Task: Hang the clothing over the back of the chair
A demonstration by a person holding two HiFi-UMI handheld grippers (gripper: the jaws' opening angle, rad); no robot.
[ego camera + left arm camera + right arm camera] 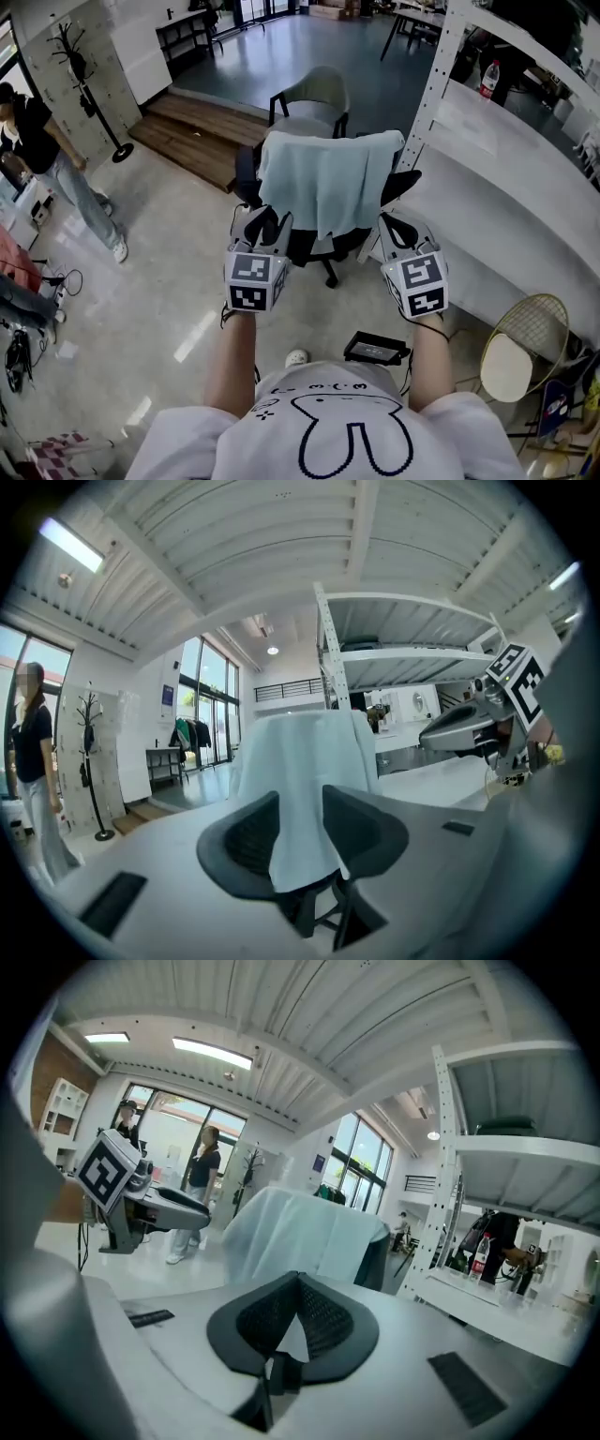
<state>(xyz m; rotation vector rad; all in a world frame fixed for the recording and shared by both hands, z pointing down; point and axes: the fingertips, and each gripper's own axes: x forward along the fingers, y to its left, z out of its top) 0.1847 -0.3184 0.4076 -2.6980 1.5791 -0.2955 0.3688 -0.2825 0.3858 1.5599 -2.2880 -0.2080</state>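
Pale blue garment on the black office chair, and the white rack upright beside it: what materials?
Pale blue garment: soft matte cloth, perhaps cotton; it drapes in loose folds. Black office chair: likely matte plastic, no shine. White rack upright: painted metal, judging by its punched holes.

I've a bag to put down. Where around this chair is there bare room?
Bare floor lies left of the chair, between it, the wooden step and the standing person. The white shelf at right is bare at its near end. Crowded: lower right, with the black device and wire chair.
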